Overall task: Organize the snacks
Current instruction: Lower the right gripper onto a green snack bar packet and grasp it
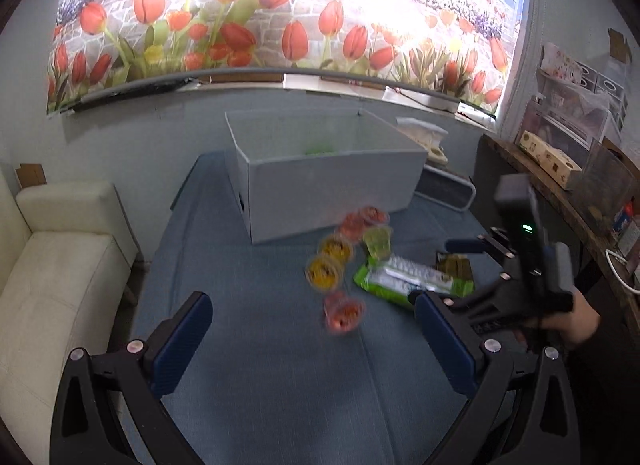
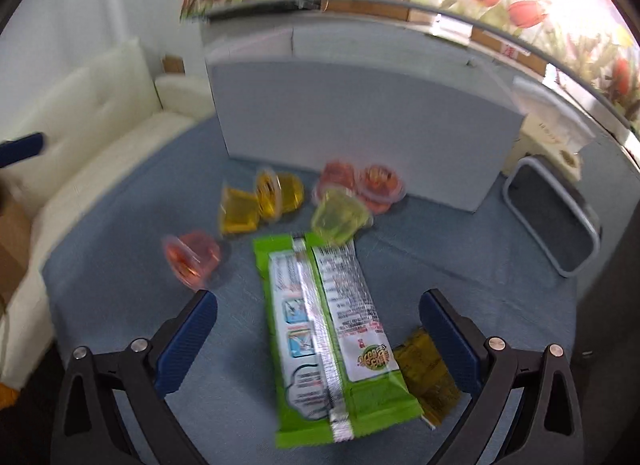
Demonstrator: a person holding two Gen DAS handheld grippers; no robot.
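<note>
With our right hand-held gripper (image 2: 318, 327) wide open and empty over the green packet (image 2: 332, 341) on the blue desk (image 2: 460, 257), left hand-held gripper (image 1: 312, 339) equally open, we risk nudging the jelly cup (image 2: 338, 221) resting on the packet's far end.

Jelly cups (image 2: 304, 201) between box (image 2: 360, 121), packet (image 2: 332, 329).

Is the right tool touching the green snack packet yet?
Apart. The right wrist view shows the right tool open, its fingers straddling the green snack packet with blue cloth visible between each pad and the packet's edges.
</note>
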